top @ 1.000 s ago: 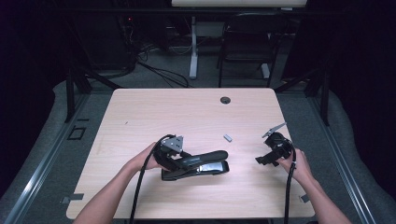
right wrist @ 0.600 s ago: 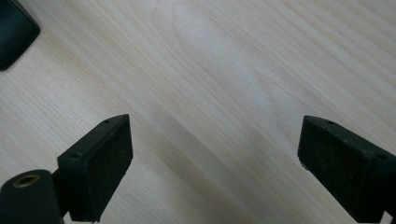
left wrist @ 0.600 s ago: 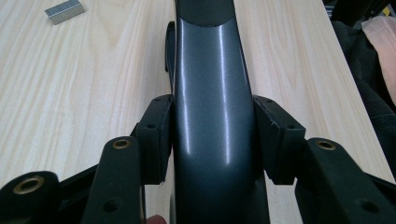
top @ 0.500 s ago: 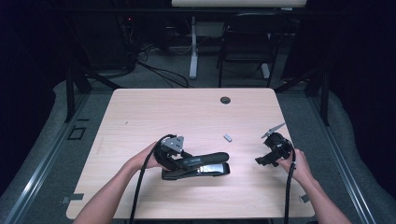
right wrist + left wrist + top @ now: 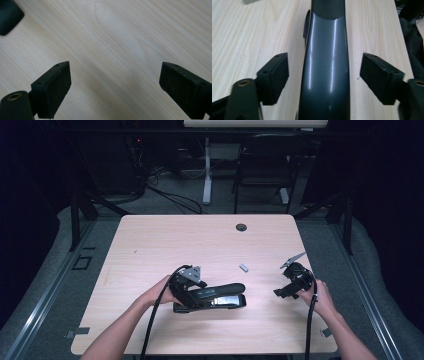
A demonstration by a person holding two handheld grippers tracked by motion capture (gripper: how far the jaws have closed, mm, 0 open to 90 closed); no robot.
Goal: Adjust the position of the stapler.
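A large black stapler lies on the wooden table near its front edge, its long axis running left to right. My left gripper is at the stapler's left end. In the left gripper view the glossy stapler arm runs up between the pads, with a gap on each side. The left gripper has just been opening and stands open around the stapler. My right gripper hovers open to the stapler's right over bare wood, nothing between its fingers. A corner of the stapler shows at upper left there.
A small grey strip lies on the table just beyond the stapler. A dark cable grommet sits near the table's far edge. Beyond the table stand a chair and desk legs on a cabled floor.
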